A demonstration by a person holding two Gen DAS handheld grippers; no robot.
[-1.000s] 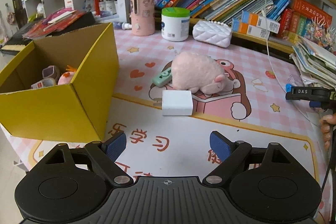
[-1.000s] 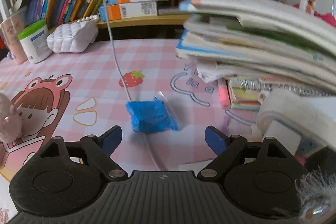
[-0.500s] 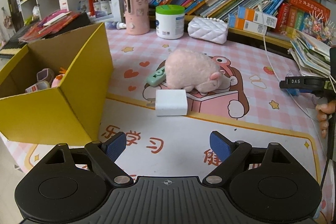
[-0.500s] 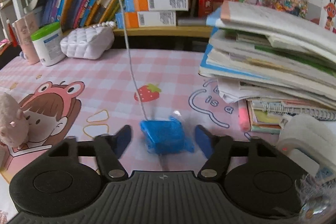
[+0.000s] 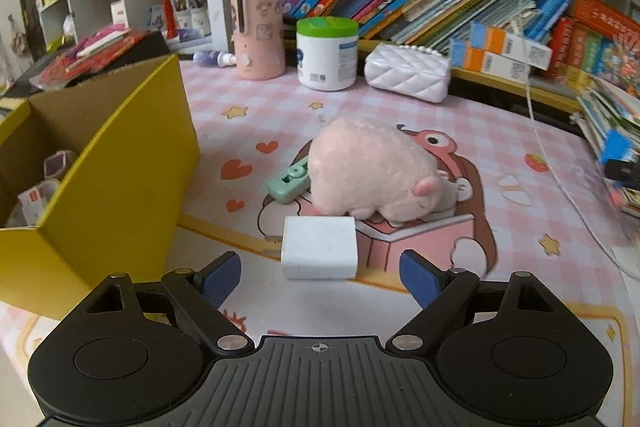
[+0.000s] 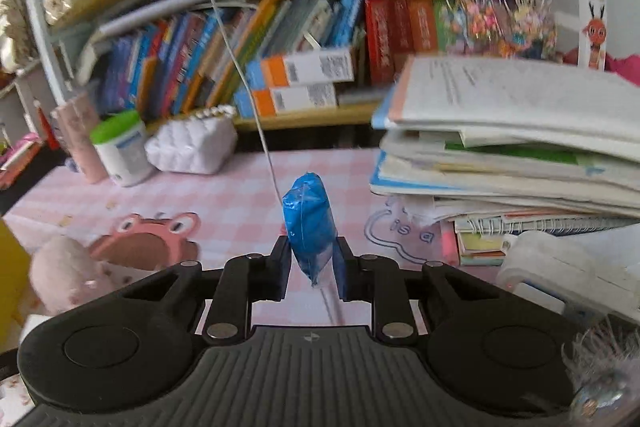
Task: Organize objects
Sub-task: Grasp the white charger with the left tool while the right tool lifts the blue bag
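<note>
My right gripper point(image 6: 311, 269) is shut on a blue plastic-wrapped packet point(image 6: 309, 223) and holds it upright above the pink mat; it also shows at the far right of the left wrist view point(image 5: 618, 147). My left gripper point(image 5: 320, 277) is open and empty, just short of a white charger block point(image 5: 319, 253). Behind the block lie a pink plush pig point(image 5: 374, 171) and a mint green gadget point(image 5: 290, 181). A yellow cardboard box point(image 5: 116, 179) stands at the left with a few small items inside.
A white cable point(image 6: 256, 115) hangs down beside the packet. A stack of books and papers point(image 6: 512, 147) fills the right. A white quilted pouch point(image 5: 406, 77), a green-lidded jar point(image 5: 326, 53) and a pink tumbler point(image 5: 258, 31) stand before the bookshelf.
My right gripper closed on the blue packet and lifted it off the mat. My left gripper moved forward toward the white charger block and stayed open.
</note>
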